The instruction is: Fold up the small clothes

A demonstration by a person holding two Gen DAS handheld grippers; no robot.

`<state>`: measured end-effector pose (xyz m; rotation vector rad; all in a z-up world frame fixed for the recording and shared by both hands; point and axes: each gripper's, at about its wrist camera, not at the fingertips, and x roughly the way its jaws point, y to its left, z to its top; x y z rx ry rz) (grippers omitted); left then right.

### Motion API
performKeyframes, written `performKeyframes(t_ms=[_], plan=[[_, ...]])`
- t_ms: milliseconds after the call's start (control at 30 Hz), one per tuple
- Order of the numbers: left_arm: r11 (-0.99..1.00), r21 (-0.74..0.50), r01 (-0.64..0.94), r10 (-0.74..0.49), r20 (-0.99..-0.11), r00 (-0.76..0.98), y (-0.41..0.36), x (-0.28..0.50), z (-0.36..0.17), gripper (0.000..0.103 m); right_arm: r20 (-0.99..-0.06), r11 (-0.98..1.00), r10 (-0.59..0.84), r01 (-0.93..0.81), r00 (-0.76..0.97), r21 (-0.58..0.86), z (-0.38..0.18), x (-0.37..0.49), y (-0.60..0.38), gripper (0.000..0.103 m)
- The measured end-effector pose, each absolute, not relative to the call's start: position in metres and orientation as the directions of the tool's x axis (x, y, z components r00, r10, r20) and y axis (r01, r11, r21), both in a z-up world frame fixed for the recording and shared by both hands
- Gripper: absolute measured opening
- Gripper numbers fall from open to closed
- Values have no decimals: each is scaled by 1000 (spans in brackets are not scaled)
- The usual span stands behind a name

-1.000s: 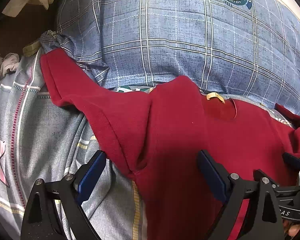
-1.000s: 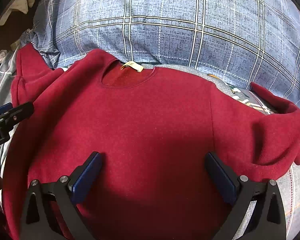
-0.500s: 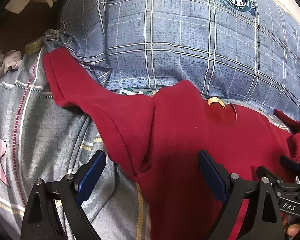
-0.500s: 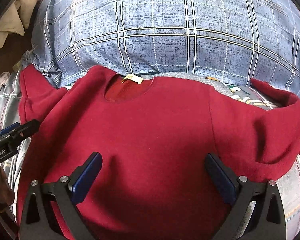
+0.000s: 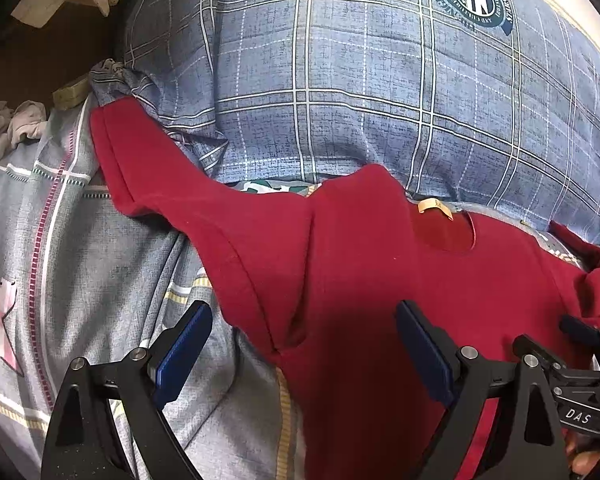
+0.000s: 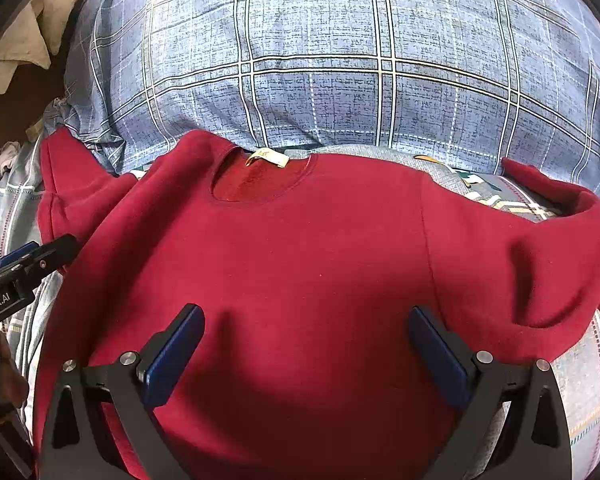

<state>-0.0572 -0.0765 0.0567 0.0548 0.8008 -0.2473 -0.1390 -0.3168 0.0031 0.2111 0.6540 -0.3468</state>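
Note:
A small red long-sleeved sweater (image 6: 308, 264) lies face up on the bed, neck hole and tan label (image 6: 268, 157) toward the pillow. It also shows in the left wrist view (image 5: 360, 272), its left sleeve (image 5: 148, 168) stretched out to the far left. Its right sleeve (image 6: 540, 248) is bunched at the right. My left gripper (image 5: 300, 344) is open and empty over the left armpit. My right gripper (image 6: 306, 340) is open and empty above the sweater's chest.
A big blue plaid pillow (image 5: 360, 80) lies just behind the sweater, also in the right wrist view (image 6: 340, 60). A grey patterned bedsheet (image 5: 60, 260) lies under it. Crumpled pale clothes (image 5: 4, 128) sit at the far left edge.
Both grippers have pulled back slightly from the pillow and tilted up. The sweater has not moved and nothing was grasped.

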Motion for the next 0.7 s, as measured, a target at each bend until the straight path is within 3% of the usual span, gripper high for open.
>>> performKeyframes(t_ms=[700], plan=[[977,-89,194,-197,-717,669,-57,-46,62,93,-640,927,-259,372,724,46,1,-135,-314,103]])
